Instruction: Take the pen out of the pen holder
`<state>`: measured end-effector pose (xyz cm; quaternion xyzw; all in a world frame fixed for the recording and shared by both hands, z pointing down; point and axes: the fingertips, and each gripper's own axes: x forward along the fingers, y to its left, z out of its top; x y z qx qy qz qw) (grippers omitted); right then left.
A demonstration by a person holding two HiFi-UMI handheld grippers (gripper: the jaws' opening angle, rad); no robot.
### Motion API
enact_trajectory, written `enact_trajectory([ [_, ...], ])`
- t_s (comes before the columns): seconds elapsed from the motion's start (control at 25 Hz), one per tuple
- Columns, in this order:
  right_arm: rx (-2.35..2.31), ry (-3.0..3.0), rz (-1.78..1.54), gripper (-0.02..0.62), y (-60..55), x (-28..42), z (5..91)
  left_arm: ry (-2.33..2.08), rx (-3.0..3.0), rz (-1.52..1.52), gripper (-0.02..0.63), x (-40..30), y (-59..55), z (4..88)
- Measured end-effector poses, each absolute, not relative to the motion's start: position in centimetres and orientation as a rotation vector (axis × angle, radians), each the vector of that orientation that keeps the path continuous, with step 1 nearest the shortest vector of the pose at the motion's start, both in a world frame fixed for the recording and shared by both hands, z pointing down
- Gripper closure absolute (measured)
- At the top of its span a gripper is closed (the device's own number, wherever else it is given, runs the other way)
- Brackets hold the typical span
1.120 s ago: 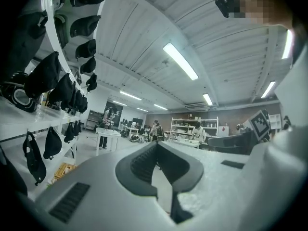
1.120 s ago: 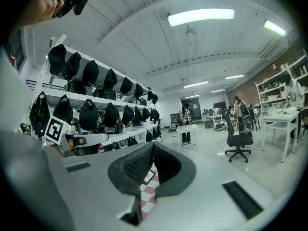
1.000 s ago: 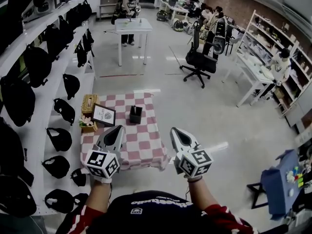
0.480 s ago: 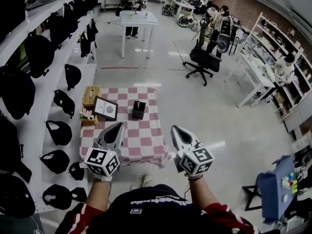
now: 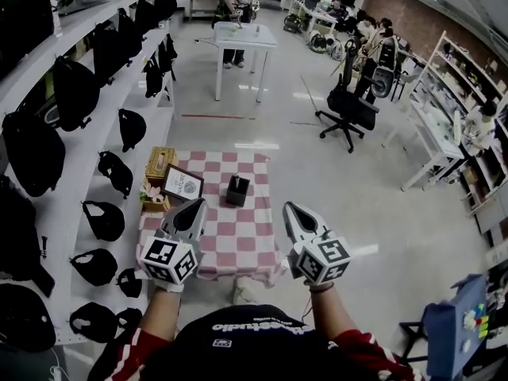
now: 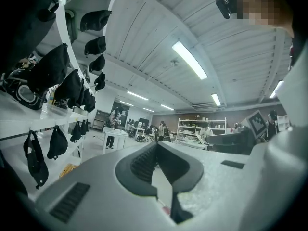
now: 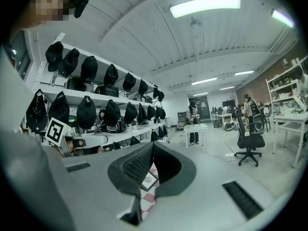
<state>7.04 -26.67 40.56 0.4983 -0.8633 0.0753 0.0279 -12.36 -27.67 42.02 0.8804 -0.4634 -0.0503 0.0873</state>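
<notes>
The low table (image 5: 238, 248), covered with a pink-and-white checked cloth, serves as the reference for all positions.

1. Black square pen holder (image 5: 236, 191): stands upright on the far half of the table, roughly at mid-width, clear of every other item.
2. Slim dark pen (image 5: 236, 180): stands in the pen holder with its top just above the rim. It is too small to make out further.
3. Black-framed picture (image 5: 183, 188): propped on the table's left side, just beside the pen holder but not touching it.
4. Woven tan tissue box (image 5: 159, 163): at the table's far left corner.
5. Small spray of pale flowers (image 5: 151, 196): at the table's left edge, nearer than the tissue box.
6. Grey left gripper (image 5: 198, 204): held level on the near side of the table, its tip over the near left part of the cloth as seen from the head. Its two fingers are pressed fully together, with nothing between them.
7. Grey right gripper (image 5: 290, 208): held almost level, its tip just off the table's near right side. Its fingers also meet, with nothing clamped.

Both grippers are well apart from the pen holder.

White wall shelves (image 5: 83, 173) hung with black bags run along the table's left side.
</notes>
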Motion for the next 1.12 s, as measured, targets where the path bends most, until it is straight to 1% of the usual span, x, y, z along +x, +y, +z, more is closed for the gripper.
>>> enact_trajectory([
  [0.4, 1.512, -2.715, 0.225, 0.592, -30.5, 8.7, 39.1, -1.367, 2.731, -0.102, 0.597, -9.3, -31.4, 39.7],
  [0.44, 1.508, -2.718, 0.228, 0.592, -30.5, 8.8, 39.2, -1.352, 2.741, -0.099, 0.568, -8.8, -31.5, 39.7],
  [0.48, 1.505, -2.721, 0.232, 0.592, -30.6, 8.8, 39.3, -1.333, 2.75, -0.097, 0.519, -8.4, -31.6, 39.8],
  [0.52, 1.502, -2.723, 0.237, 0.592, -30.7, 8.9, 39.4, -1.315, 2.757, -0.092, 0.491, -8.0, -31.8, 39.9],
  [0.56, 1.5, -2.725, 0.242, 0.592, -30.8, 9.1, 39.5, -1.302, 2.761, -0.083, 0.477, -7.6, -32.0, 40.2],
  [1.12, 1.451, -2.695, 0.289, 0.592, -33.9, 10.9, 42.4, -1.345, 2.74, 0.128, 0.474, -4.7, -38.6, 47.4],
])
